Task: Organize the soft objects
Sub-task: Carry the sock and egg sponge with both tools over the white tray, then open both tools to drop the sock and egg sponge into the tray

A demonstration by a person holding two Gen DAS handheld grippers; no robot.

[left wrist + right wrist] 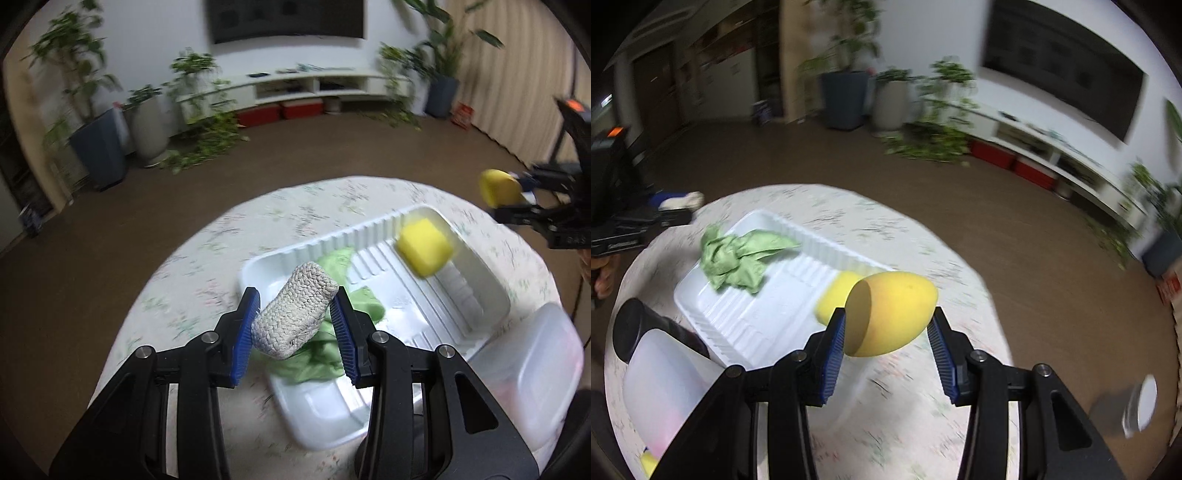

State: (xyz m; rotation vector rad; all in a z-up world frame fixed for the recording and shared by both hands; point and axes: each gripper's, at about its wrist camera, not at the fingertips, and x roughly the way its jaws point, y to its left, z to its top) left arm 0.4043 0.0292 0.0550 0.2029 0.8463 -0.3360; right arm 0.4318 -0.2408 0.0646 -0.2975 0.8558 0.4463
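Blue ribbed pads line the fingers of both grippers, and each pair pinches something soft. The left gripper (295, 325) holds a grey-white knitted pouch (293, 312) between its fingers, the pouch tilted with its upper end leaning toward one o'clock, hanging above the near end of a white ribbed tray (369, 236). The tray sits on a round table (207, 266) covered with a pale flowered cloth. Inside the tray a crumpled green cloth (332, 354) lies at the end under the pouch, and a yellow sponge block (424, 247) rests at the far end, toward two o'clock in the left view. The right gripper (888, 326) pinches a yellow egg-shaped sponge (892, 314), flat-cut end toward nine o'clock and rounded tip toward three o'clock; it hangs above the table just beside the tray's corner. In the left view that same gripper (517, 195) appears at the three o'clock edge, above the table's rim, with the egg sponge in its fingers. A translucent plastic box (532, 369) stands on the table just beside the tray, at about four o'clock in the left view. Beyond the table lie brown carpet, potted plants (92, 110), a low white shelf (314, 85) and a dark screen (284, 18) on the wall, all blurred.
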